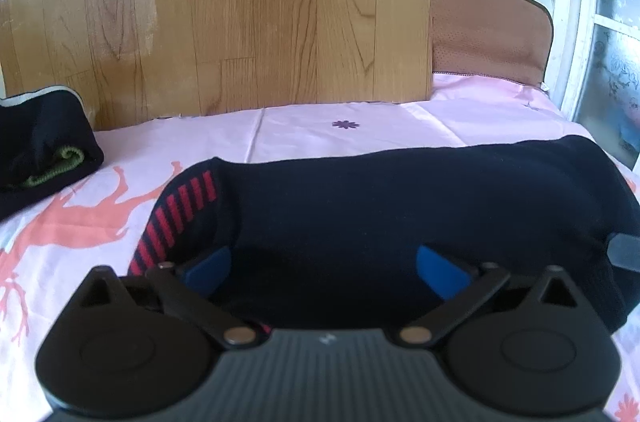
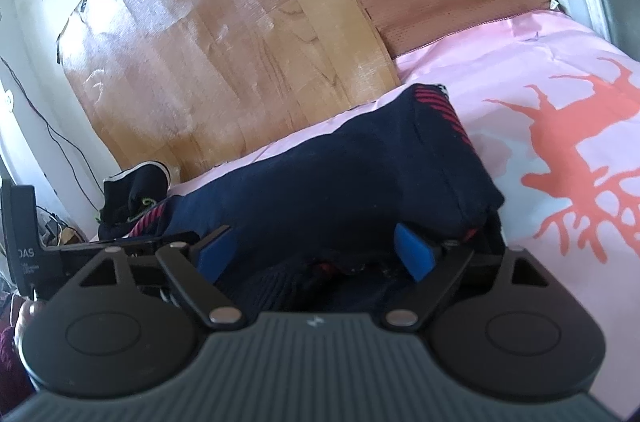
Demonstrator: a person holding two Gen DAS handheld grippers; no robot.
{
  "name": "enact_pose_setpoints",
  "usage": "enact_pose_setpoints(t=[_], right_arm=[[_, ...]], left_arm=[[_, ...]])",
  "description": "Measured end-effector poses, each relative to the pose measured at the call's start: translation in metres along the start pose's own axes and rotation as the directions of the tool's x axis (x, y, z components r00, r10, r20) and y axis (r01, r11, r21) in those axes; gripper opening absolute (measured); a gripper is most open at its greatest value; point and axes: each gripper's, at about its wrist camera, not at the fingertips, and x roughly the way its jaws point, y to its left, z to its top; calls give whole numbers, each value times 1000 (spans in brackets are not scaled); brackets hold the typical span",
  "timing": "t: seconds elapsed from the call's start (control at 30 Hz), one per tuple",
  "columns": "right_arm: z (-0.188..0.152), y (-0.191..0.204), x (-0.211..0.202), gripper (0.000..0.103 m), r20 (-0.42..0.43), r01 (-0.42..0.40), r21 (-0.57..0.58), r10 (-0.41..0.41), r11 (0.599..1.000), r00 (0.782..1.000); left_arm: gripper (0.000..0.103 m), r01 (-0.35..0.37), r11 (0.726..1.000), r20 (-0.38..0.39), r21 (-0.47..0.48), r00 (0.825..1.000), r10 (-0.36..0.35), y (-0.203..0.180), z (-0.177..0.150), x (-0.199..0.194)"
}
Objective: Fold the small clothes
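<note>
A dark navy sock with red stripes lies across the pink bedsheet. My left gripper is open, its blue pads spread over the near edge of the sock beside the striped part. In the right wrist view the same sock is bunched and partly folded over. My right gripper is open, with its blue pads on either side of the sock's near end. A tip of the right gripper shows at the right edge of the left wrist view.
A second folded dark sock with green trim sits at the left on the sheet, also in the right wrist view. A wood-pattern board and a brown cushion stand against the wall behind. A window frame is at right.
</note>
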Motion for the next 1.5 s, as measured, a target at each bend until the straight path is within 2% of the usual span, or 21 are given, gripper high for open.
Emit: enact_pose_setpoints(t=[0.2,0.37,0.57,0.8,1.0,1.5], right_arm=[[0,0,1,92,-2,-5,-2,5,1000,1000],[0,3,3,103,-21,-27,-27,26,999,999],[-2,15,7,103,-44,14,-102,-18,995,999],[-3,15,5,103,-42,20,-107,-24,994,999],[-4,16,3,103,-38,25,-106,-29,994,999],[-5,20,4,103,-43,43,-128,-49,991,998]], left_arm=[[103,-4,1000,-3,6,1000,4,-1,0,0],[103,19,1000,-4,-3,1000,-19,3,0,-1],[103,68,997,12,-45,998,-67,10,-2,-4],[103,56,998,8,-39,998,-56,6,-3,-4],[103,18,1000,-16,14,1000,-18,-3,-2,-2],[103,22,997,-45,79,999,-18,-6,-4,-3]])
